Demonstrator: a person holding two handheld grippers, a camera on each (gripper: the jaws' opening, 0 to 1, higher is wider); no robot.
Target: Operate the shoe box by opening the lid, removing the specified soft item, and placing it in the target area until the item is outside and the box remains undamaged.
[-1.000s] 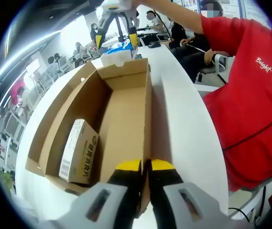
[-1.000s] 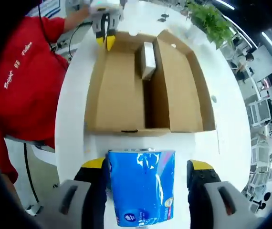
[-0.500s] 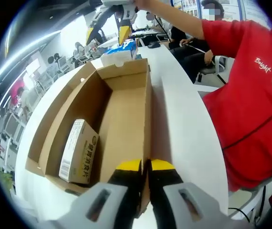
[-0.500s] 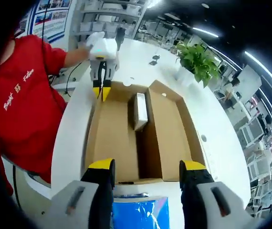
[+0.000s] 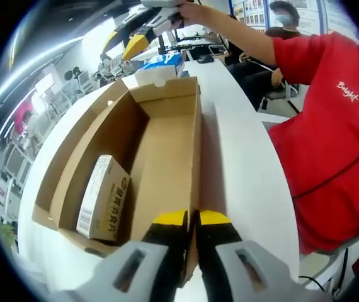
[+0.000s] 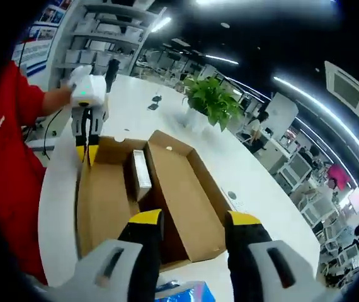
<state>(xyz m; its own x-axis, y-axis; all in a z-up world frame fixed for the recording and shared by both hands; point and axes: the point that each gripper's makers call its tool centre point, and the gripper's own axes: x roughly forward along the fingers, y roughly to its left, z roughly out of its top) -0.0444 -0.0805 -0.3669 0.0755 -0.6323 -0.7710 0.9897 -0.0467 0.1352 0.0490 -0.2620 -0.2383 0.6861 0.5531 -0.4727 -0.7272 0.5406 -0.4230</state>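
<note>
A second ago my right gripper (image 6: 193, 221) held the blue tissue pack (image 5: 165, 61); now its jaws are spread with nothing between them and it has lifted away. The pack lies on the white table (image 5: 242, 170) just beyond the far end of the open shoe box (image 5: 167, 151). My left gripper (image 5: 192, 220) keeps its fingers pinched on the box's near wall. A small carton (image 5: 102, 198) remains inside. I judge the removal done.
</note>
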